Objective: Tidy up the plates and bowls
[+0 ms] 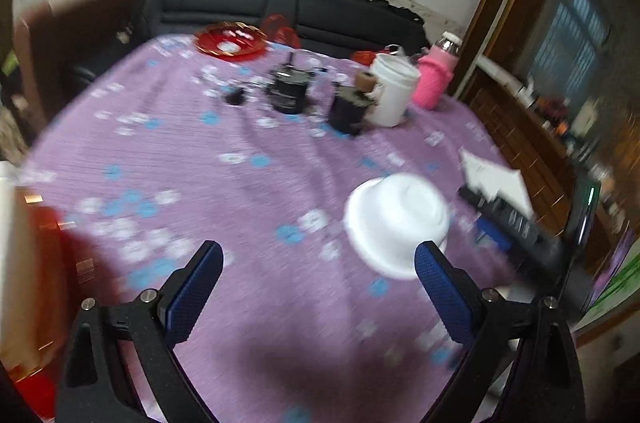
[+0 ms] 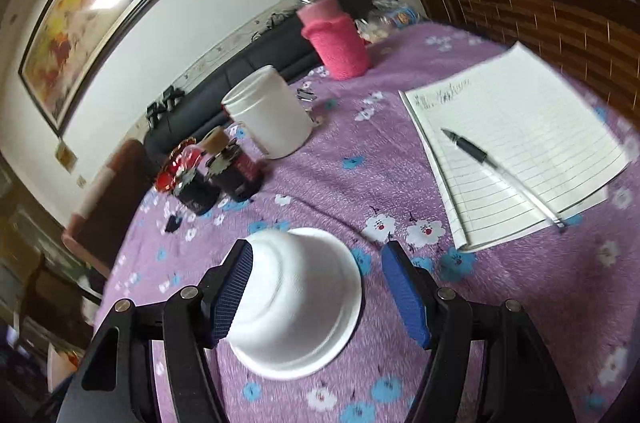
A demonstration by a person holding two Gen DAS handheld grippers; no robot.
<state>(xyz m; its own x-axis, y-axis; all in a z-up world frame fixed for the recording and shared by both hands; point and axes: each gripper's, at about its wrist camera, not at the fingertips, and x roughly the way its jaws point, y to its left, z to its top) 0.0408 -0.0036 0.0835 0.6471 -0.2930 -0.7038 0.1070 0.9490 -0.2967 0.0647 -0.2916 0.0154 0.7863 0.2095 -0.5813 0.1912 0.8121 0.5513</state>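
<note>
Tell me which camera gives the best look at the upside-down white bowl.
The right wrist view. There the white bowl sits large and fairly sharp, upside down on the purple tablecloth, between the open fingers of the right gripper. In the left wrist view the same bowl is smaller, motion-blurred, and partly hidden by one finger of the left gripper.

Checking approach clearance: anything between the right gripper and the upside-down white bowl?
Nothing visible. The white bowl sits upside down on the purple tablecloth, already between the open fingers of the right gripper. The notebook and pen lie off to the side.
</note>
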